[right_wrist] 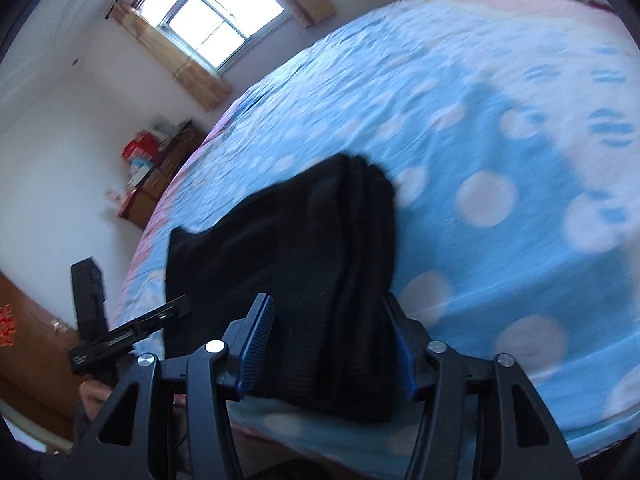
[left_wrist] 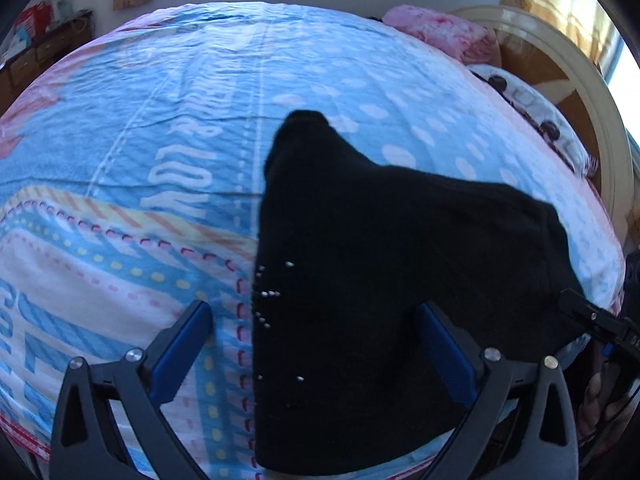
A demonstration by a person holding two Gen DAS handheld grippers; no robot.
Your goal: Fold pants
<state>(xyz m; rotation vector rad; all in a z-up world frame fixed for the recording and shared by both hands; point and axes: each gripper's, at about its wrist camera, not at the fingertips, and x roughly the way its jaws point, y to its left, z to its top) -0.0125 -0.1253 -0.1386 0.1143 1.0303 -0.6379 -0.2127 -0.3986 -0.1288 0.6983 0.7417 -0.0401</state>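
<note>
Black pants [left_wrist: 360, 264] lie on a blue patterned bed cover [left_wrist: 160, 120], near the bed's front edge. In the left wrist view my left gripper [left_wrist: 316, 320] is open, its blue-padded fingers [left_wrist: 184, 340] wide apart over the pants' near part, not touching them. In the right wrist view the pants [right_wrist: 304, 264] appear as a stacked, folded bundle. My right gripper [right_wrist: 332, 332] straddles the bundle's near end with its jaws apart; whether the pads press the cloth I cannot tell. The right gripper also shows at the right edge of the left wrist view [left_wrist: 592, 316].
A pink pillow [left_wrist: 440, 32] and a white patterned pillow [left_wrist: 532, 108] lie by the curved wooden headboard [left_wrist: 592, 92]. A wooden dresser with boxes [right_wrist: 160, 160] stands by the wall under the window [right_wrist: 216, 12]. The left gripper's body [right_wrist: 104, 336] shows low left in the right wrist view.
</note>
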